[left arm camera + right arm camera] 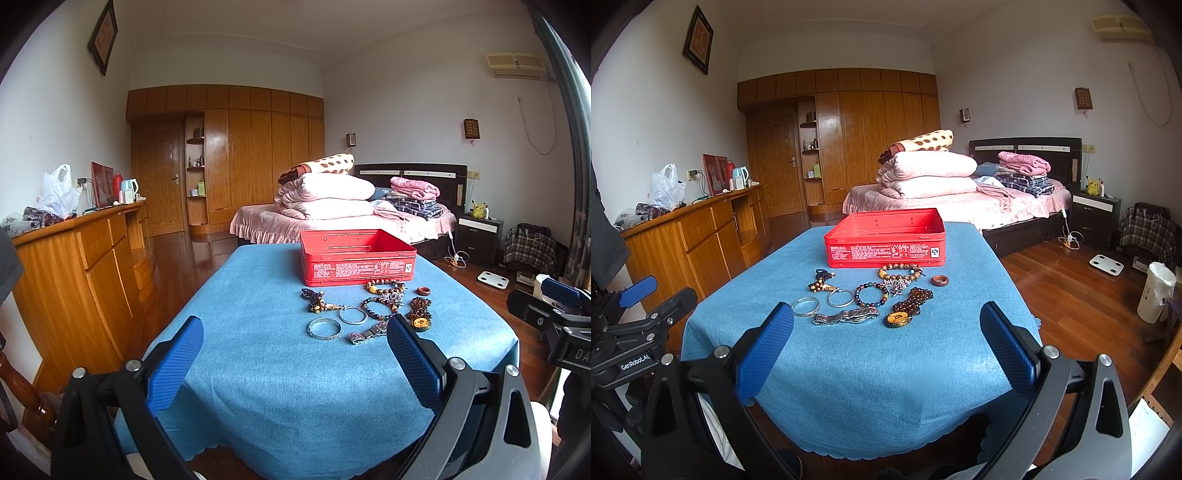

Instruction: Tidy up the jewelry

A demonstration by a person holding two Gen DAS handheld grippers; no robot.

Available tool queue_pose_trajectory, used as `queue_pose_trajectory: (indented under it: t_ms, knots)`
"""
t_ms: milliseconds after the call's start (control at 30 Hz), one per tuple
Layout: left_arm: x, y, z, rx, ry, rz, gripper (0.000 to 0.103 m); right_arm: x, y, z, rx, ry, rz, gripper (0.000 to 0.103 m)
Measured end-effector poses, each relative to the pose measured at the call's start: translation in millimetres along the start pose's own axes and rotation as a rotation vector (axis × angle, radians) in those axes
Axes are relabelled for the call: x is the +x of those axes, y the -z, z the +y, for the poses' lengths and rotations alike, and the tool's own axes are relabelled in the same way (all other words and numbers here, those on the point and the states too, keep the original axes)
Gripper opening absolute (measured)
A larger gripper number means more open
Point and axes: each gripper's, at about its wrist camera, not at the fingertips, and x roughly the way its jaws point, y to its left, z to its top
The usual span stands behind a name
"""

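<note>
Left wrist view: the left gripper (295,354) hovers over the near end of the counter (280,391), which is draped in blue cloth; its blue-padded fingers (176,365) are spread wide and hold nothing. The jewelry lies in a loose cluster at about 1 o'clock from the fingers: a silver bangle (325,328), a thinner silver ring bangle (352,316), a metal watch (367,334), a multicoloured bead bracelet (380,306), a wooden bead bracelet (384,285), a dark beaded strand with a yellow pendant (420,314) and a small brown ring (424,291). Just beyond, at 12 o'clock, stands the open red tin box (357,258). The right gripper (550,314) shows at 3 o'clock, off the counter's edge; its finger state cannot be told here. Right wrist view: the right gripper (886,347) also hovers above the near cloth, fingers (1007,350) spread apart and empty. The jewelry cluster sits at 12 o'clock, the watch (846,316) nearest, the pendant (898,319) beside it, the red tin box (886,243) behind. The left gripper (639,317) appears at 9 o'clock.
</note>
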Motion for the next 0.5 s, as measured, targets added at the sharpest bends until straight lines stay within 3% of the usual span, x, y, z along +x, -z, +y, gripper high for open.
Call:
queue_pose_trajectory:
  t_ms: [500]
  knots:
    - [28.5, 6.3, -2.0, -0.011, 0.0, 0.048, 0.097, 27.5, 0.8, 2.9, 0.024, -0.005, 0.024, 0.098]
